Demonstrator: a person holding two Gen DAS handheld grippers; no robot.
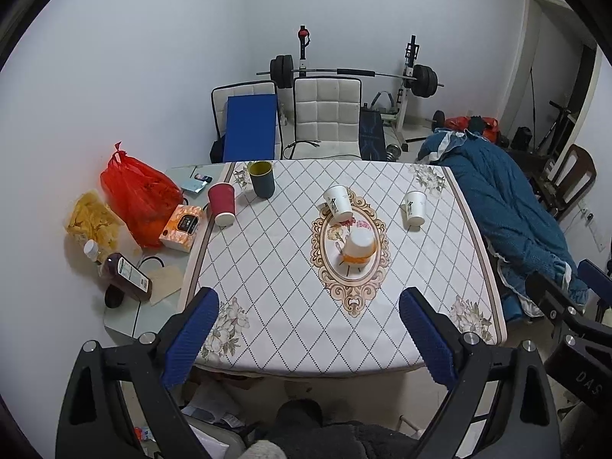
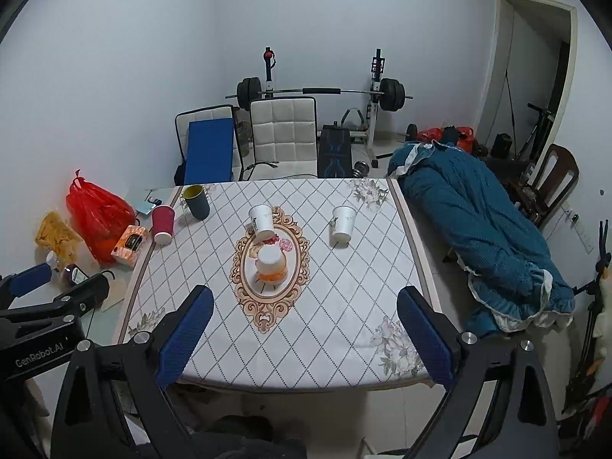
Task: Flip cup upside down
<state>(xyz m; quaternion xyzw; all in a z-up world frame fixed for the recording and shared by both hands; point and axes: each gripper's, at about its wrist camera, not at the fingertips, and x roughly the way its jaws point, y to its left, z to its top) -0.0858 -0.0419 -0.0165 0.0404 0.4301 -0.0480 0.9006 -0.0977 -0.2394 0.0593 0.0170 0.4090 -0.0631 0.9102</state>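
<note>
Several cups stand on the patterned tablecloth (image 1: 267, 287). A white and orange cup (image 1: 358, 249) (image 2: 271, 264) stands mouth down in the middle oval. Two white paper cups stand upright: one behind it (image 1: 337, 202) (image 2: 262, 223), one to the right (image 1: 415, 208) (image 2: 343, 222). A red cup (image 1: 222, 204) (image 2: 163, 224) and a dark blue cup with yellow inside (image 1: 261, 178) (image 2: 196, 201) stand upright at the far left. My left gripper (image 1: 308, 338) is open and empty above the table's near edge. My right gripper (image 2: 304, 338) is open and empty likewise.
A red bag (image 1: 137, 195), a tissue box (image 1: 183, 227), snacks and a bottle (image 1: 128, 275) lie left of the cloth. A blue blanket (image 1: 512, 214) lies to the right. White chairs (image 1: 327, 118) and a barbell rack stand behind the table.
</note>
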